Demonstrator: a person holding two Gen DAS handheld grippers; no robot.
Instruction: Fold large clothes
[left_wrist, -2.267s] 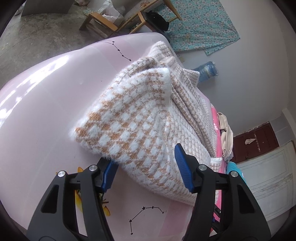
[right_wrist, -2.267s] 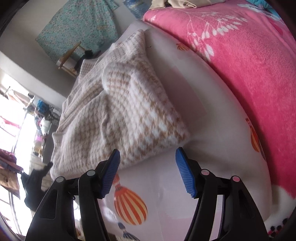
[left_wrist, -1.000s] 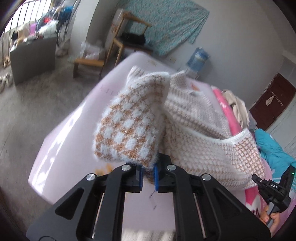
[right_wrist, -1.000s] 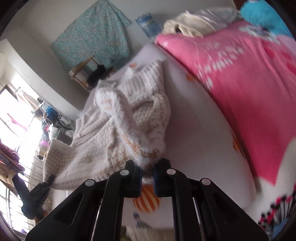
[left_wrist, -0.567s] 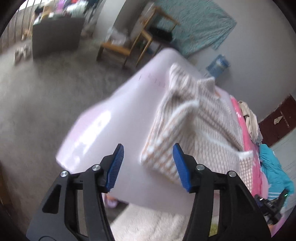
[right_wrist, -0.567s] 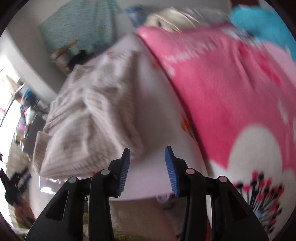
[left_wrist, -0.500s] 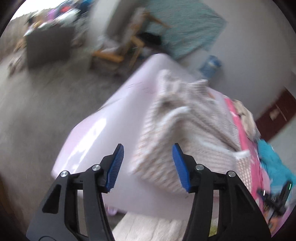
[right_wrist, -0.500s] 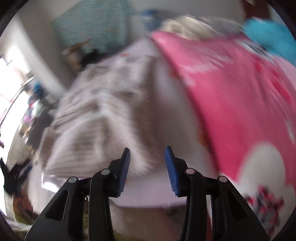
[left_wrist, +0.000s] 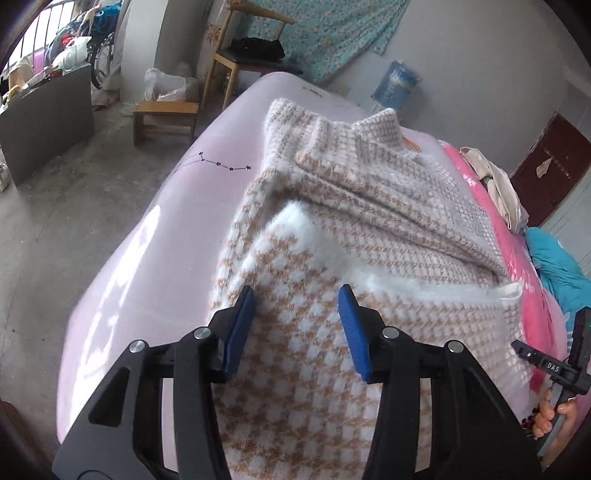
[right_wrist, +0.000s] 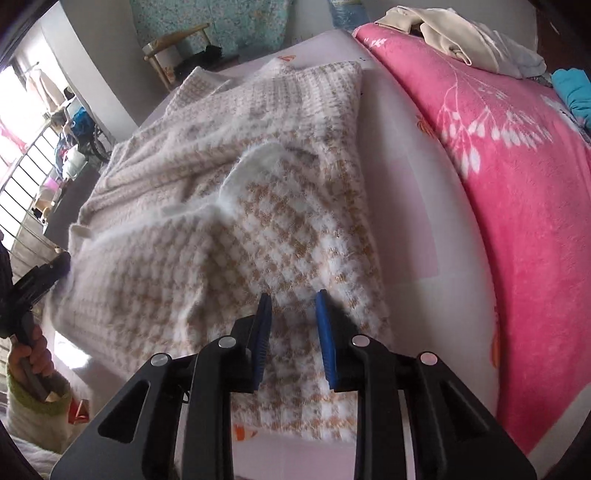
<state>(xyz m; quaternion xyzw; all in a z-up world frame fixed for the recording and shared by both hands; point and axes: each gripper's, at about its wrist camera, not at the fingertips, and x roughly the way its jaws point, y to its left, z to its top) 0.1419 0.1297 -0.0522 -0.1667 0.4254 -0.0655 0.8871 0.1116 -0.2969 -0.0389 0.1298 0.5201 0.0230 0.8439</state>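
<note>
A fluffy white-and-tan houndstooth sweater (left_wrist: 369, 206) lies on the pale pink bed sheet (left_wrist: 166, 221), its lower part folded up over the body. My left gripper (left_wrist: 295, 295) hovers over the near left part of the fold. Its jaws are closing, with fabric under the gap but not pinched. In the right wrist view the same sweater (right_wrist: 258, 155) fills the middle. My right gripper (right_wrist: 293, 299) is over its near right edge. Those jaws are closing too, narrow, and the pads are not pressing on the knit.
A bright pink flowered blanket (right_wrist: 517, 184) covers the bed's right side, with beige clothes (right_wrist: 461, 29) at its far end. A wooden chair (left_wrist: 251, 48), a stool (left_wrist: 166, 114) and a water bottle (left_wrist: 395, 85) stand beyond the bed. Bare concrete floor (left_wrist: 55, 192) lies left.
A second ago both grippers were shut on the lifted sweater hem. They let it go, and it dropped folded onto the body. Both grippers have moved down closer over the near fold, jaws narrower.
</note>
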